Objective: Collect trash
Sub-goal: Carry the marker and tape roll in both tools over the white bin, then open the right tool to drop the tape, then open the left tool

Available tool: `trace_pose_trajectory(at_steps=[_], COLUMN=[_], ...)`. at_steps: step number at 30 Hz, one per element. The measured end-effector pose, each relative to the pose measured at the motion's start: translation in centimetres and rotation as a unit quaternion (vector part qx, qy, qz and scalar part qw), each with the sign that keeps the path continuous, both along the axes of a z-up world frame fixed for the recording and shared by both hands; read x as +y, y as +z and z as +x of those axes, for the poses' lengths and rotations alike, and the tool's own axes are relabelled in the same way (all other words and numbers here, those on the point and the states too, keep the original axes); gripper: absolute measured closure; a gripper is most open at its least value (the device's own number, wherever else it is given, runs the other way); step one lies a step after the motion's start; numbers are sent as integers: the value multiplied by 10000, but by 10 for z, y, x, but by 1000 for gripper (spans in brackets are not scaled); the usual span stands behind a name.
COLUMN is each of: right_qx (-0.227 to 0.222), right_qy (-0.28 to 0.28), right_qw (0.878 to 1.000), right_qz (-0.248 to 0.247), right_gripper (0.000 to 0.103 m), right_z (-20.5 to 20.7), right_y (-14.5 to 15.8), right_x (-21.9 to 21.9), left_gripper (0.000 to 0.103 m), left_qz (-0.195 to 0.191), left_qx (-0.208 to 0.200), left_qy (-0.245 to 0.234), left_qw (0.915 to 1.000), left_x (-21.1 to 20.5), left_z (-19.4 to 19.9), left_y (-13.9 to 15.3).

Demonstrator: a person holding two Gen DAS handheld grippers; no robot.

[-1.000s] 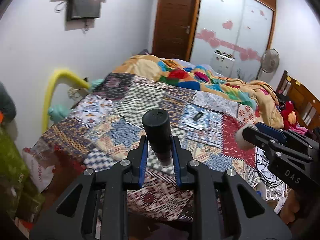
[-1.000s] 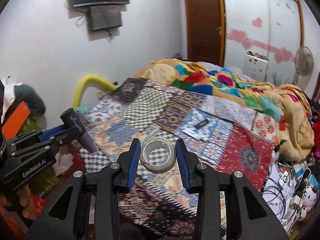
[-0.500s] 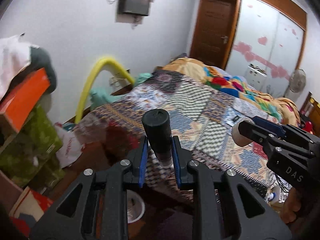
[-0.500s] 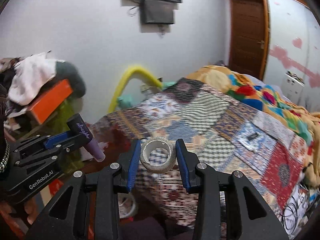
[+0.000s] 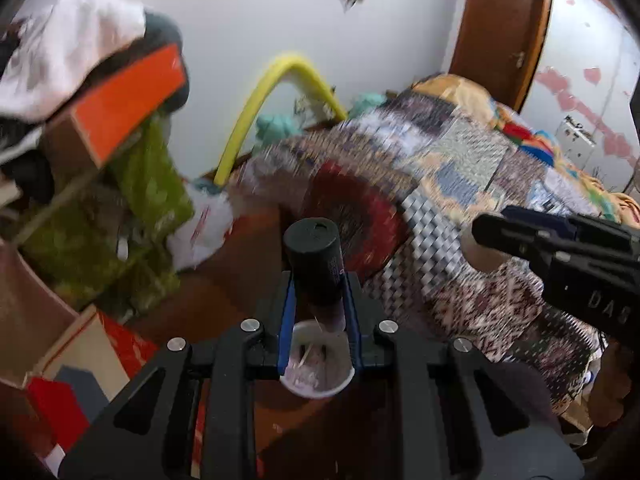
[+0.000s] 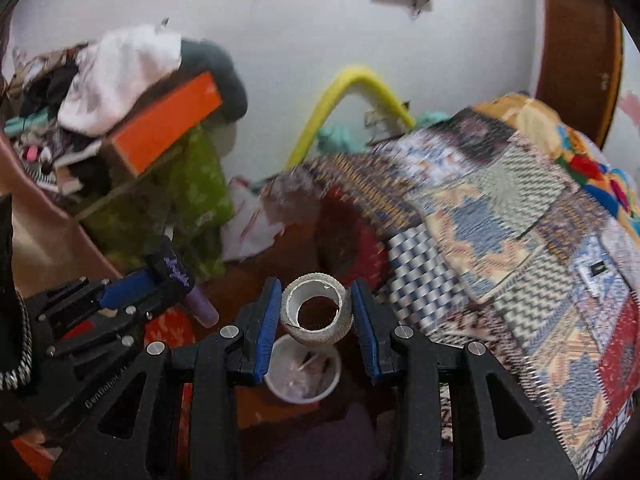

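right wrist view alone shows tape roll hollow.

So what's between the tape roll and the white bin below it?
Nothing: in the right wrist view, the tape roll hangs directly above the bin.

The bedspread is smeared by motion blur; the gripper partly hides the white bin.
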State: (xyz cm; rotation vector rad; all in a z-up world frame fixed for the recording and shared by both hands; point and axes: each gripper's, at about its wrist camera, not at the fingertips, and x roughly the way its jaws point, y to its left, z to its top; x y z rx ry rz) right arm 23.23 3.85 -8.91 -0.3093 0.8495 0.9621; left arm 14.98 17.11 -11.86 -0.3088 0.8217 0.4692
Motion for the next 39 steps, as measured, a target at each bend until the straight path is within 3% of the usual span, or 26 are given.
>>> trace_pose_trajectory(at_steps=[9,20,21,25,32,35,39], right_qx=[702,1302,1354,1289,1144,1097,995], right_qy=[290,471,470,375,356,386,342], right_qw=[9947,9834,9826,9841,9857,9868,9894], right_qz=[-687,-1171,-1181,-1166,-1181,-1125,-1000], right_gripper=[70,69,68,48,48,48,48], right_z=[-3,12,13,19,23,23,22], right_y=[-68,-106,-107,-107,-99,-92,-78], right_x=[44,77,79,77,69,63,50], left_gripper=[81,81,81,81,80,75,75], left_qz=[-803,-1132,-1168,-1434,-1341,-1407,-1361], left_qx=[463,914,923,925,1207,1275,1177], left_qy=[67,-169,-156,-165,-240,-138,-85], left_qw=[9957,9892,9887,9852,9833,9817,9836], left_x=[29,35,36,41,39,40,38], left_z=[-5,15,17,27,45,48,46], left_y=[-67,-110,-112,-121,-128,-128,-117])
